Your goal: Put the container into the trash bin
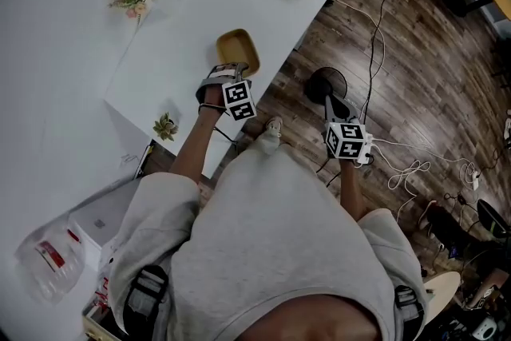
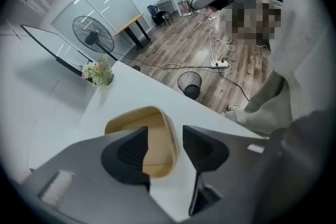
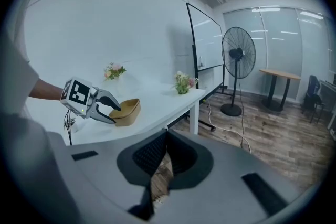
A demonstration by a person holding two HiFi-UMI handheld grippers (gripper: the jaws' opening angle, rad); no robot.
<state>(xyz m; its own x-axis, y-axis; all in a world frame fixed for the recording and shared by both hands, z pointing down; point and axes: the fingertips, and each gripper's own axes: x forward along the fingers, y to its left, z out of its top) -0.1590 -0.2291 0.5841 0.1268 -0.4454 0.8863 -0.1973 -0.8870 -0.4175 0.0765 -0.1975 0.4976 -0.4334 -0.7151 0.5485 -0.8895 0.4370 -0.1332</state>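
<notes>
Loosely, left fingers straddle container rim beside table edge.

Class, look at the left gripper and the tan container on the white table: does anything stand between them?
Nothing visible does. The left gripper holds its jaws open right at the rim of the container, with only bare white table around it.

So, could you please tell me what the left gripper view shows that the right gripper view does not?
Only the left gripper view shows the black mesh trash bin on the floor and the right tool, shut, held high. Only the right gripper view shows the left tool from outside, open over an edge of the tan container, plus the whiteboard. Both show that container, the white table and the standing fan.
</notes>
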